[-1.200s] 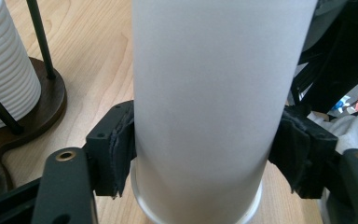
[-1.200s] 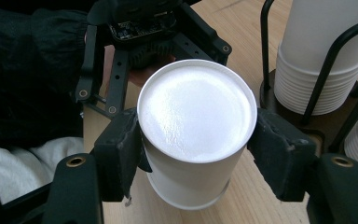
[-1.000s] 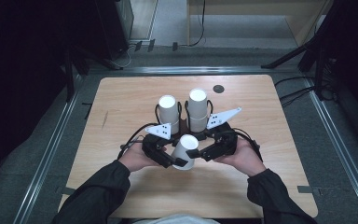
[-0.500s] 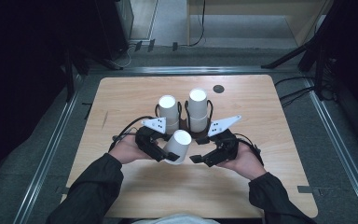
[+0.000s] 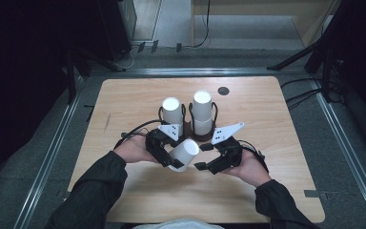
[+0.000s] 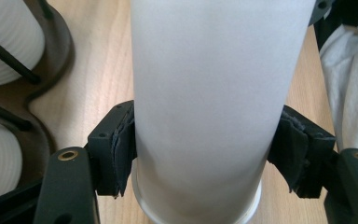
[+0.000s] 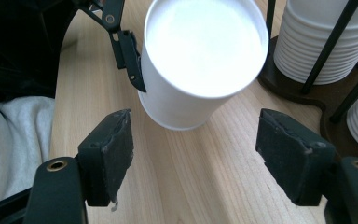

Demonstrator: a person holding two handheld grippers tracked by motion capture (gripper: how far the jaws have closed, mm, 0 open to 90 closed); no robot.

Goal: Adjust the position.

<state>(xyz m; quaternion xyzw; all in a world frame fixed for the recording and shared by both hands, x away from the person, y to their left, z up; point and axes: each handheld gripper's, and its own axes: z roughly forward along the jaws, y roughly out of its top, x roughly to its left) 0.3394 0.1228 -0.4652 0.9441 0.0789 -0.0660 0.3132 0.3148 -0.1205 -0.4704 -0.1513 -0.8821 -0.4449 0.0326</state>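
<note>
Left gripper [image 5: 171,155] clamped on a white paper cup [image 5: 183,153], pads pressed against both sides of the cup wall, as the left gripper view shows; cup tilted, held near the front middle of the wooden table [image 5: 276,119], whether clear of the surface or resting on it is hard to tell. Right gripper [image 5: 208,157] just beside the cup, jaws spread wide, nothing between them, having just been opening. Behind the cup, a dark holder [image 5: 198,132] with two stacks of white cups [image 5: 202,112] upright in wire frames.
</note>
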